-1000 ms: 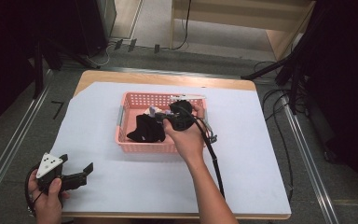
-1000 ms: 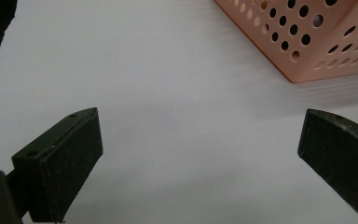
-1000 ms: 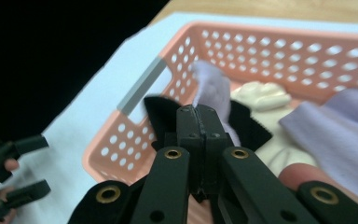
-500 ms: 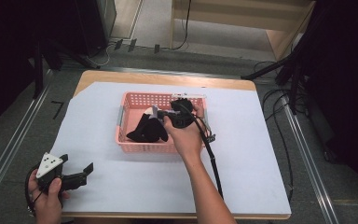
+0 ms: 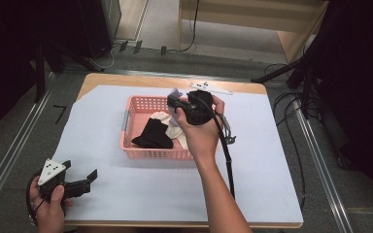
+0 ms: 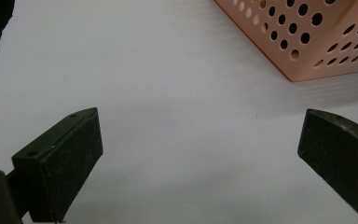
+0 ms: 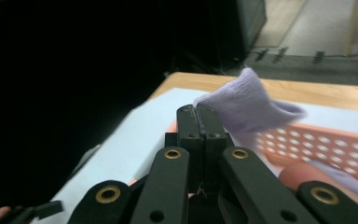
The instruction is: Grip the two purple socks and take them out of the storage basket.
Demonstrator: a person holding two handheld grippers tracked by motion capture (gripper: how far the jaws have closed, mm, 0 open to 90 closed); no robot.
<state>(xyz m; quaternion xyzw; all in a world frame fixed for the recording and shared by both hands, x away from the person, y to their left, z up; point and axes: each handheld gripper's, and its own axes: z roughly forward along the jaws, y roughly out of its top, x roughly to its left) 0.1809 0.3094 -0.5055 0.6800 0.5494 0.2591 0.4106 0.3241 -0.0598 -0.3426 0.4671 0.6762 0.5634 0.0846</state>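
Note:
A pink perforated basket [image 5: 126, 121] sits mid-table with a black sock [image 5: 153, 135] and a white sock [image 5: 163, 116] inside. My right gripper [image 5: 173, 101] is raised over the basket's far side, shut on a lavender sock [image 5: 176, 92]. In the right gripper view the jaws [image 7: 198, 110] meet on the lavender sock [image 7: 249, 100], which hangs above the basket rim [image 7: 307, 137]. Near the table's front left corner, my left gripper [image 5: 81, 170] rests open and holds nothing. Its jaws [image 6: 200, 126] stand wide apart over white paper, with the basket corner [image 6: 307, 42] ahead to the right.
White paper [image 5: 141, 194] covers the wooden table, with its wooden edge [image 5: 126, 78] bare at the back. A cable [image 5: 226, 150] trails from the right gripper along the forearm. Metal rails and dark floor lie on both sides.
The right gripper has risen out of the basket toward its far side, lifting the lavender sock with it. The left gripper has stayed put.

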